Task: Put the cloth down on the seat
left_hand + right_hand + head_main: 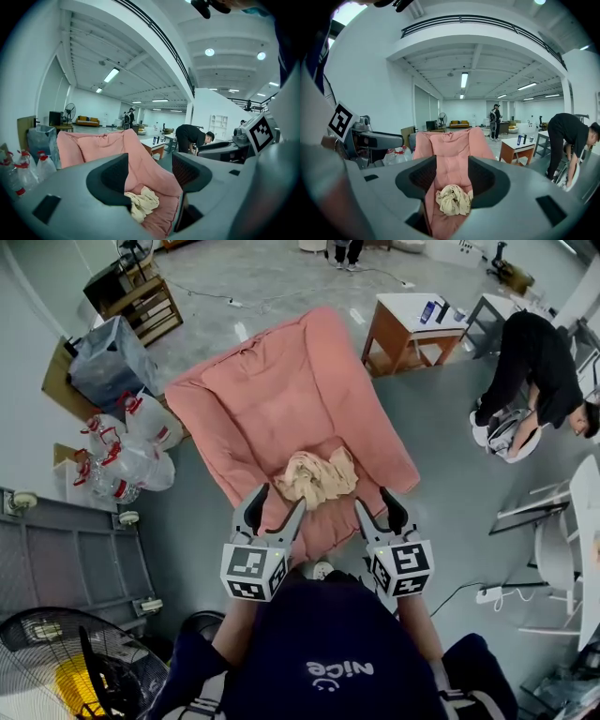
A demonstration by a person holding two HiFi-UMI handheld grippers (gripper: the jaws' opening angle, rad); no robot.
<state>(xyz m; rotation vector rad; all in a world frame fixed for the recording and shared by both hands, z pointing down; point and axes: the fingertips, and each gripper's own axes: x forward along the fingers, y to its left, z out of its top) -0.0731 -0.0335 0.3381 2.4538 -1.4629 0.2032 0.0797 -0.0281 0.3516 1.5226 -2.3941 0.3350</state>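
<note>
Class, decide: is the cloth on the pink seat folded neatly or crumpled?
Crumpled: the cloth lies in a lumpy heap of irregular folds on the seat.

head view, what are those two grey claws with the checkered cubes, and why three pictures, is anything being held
There is no robot here: a person holds a two-jaw gripper in each hand. The head view comes from a camera on the person's head, looking down. It shows the left gripper and right gripper in front of a pink padded chair. The checkered cubes are part of the grippers. The other two pictures come from cameras riding on each gripper, looking along its jaws. Both pairs of jaws stand apart with nothing between them. A crumpled cream cloth lies on the chair's seat; neither gripper touches it.
</note>
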